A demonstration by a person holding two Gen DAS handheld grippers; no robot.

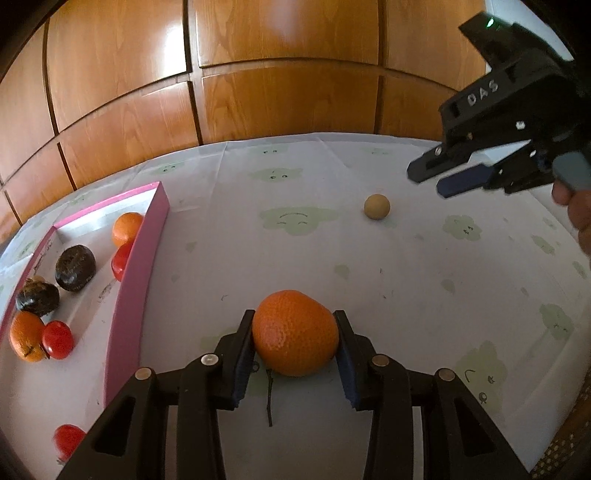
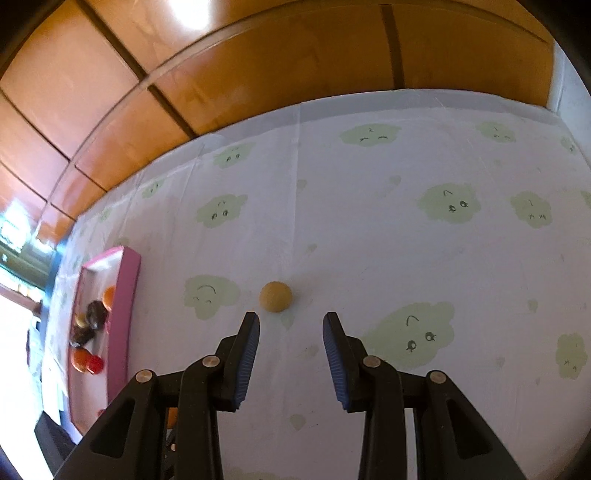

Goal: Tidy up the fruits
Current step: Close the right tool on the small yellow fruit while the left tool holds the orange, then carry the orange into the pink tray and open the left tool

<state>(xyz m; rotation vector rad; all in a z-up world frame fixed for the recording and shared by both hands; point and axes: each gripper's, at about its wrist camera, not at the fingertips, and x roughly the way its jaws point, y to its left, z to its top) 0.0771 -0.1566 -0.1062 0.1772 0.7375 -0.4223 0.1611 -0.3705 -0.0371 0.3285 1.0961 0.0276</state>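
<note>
On the cloud-print tablecloth [image 1: 369, 258], your left gripper [image 1: 295, 332] pinches the orange [image 1: 295, 332]; the pink box [image 1: 135, 280] lies to the orange's left. Your right gripper [image 2: 291, 325] hangs spread, the tan ball [image 2: 275, 297] just ahead.

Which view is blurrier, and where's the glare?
Right wrist: softer overall, the pink tray and its fruit smeared, blown-out white at the left edge, glare on the wood panels. Left wrist: sharp on the orange, milder panel sheen; both bend straight lines.

Cloud-print tablecloth [image 2: 369, 229] before glossy wooden panels [image 1: 280, 96]
</note>
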